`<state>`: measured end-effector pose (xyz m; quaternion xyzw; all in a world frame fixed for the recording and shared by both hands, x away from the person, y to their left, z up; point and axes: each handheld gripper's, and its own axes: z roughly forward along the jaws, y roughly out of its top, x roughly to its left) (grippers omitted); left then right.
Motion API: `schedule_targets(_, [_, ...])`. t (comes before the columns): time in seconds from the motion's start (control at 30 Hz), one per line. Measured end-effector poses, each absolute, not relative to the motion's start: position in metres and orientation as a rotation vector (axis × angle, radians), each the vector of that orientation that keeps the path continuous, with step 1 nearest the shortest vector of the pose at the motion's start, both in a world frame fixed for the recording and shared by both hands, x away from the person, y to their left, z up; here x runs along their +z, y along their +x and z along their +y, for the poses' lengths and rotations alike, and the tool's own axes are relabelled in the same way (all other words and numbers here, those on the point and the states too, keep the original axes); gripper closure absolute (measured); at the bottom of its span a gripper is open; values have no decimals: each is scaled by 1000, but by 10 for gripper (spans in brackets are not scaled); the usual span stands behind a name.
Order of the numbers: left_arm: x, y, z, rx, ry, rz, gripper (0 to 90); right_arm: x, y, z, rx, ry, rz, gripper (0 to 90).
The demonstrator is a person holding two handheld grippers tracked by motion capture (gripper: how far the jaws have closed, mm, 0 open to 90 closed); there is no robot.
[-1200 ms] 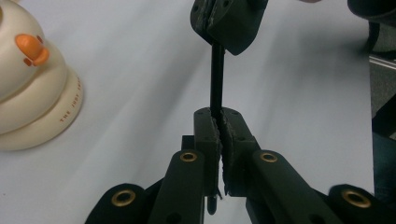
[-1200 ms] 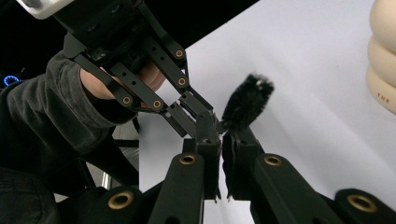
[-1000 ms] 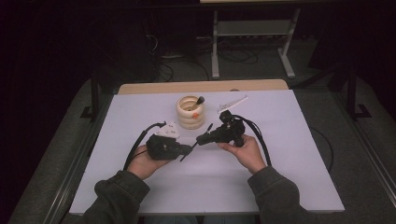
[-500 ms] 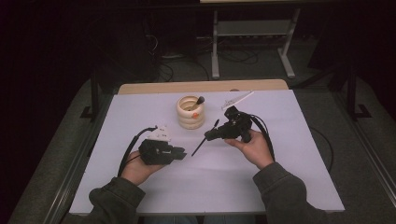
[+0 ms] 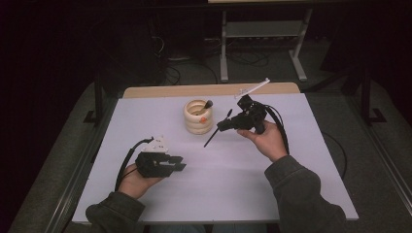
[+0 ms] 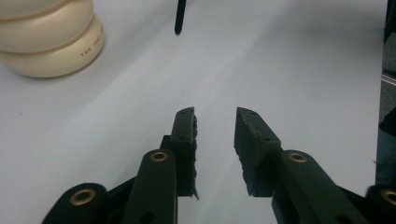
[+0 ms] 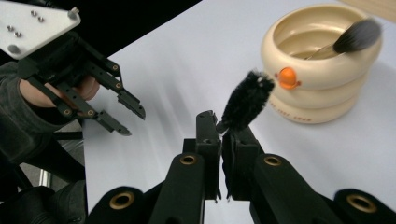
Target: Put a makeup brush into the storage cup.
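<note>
right gripper: jaws clenched on a thin black brush, raised above the table in the person's right hand; seen close up with the jaws pressed together.
brush: held partway along; its fuzzy black head sticks up just past the jaw tips, and the slim handle slants down toward the table below the gripper.
left gripper: released, nothing between the jaws; they have just been opening, and a clear gap shows between the pads. it is low over the table, well apart from the right gripper, held in the left hand.
cream holder: a ribbed round pot just beside the right gripper's brush tip, ahead of the left gripper; an orange button shows on its side.
second brush: soft dark tip leaning on the pot's rim.
table: white sheet beneath both grippers.
</note>
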<state>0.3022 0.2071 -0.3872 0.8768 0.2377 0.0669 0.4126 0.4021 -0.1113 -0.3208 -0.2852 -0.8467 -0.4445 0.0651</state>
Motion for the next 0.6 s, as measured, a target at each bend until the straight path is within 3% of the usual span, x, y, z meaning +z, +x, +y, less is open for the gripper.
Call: schedule_targets(0.6, [-397,297,223,200,2191,625,623,-274,441,-96,-1388,-903,-2622,846])
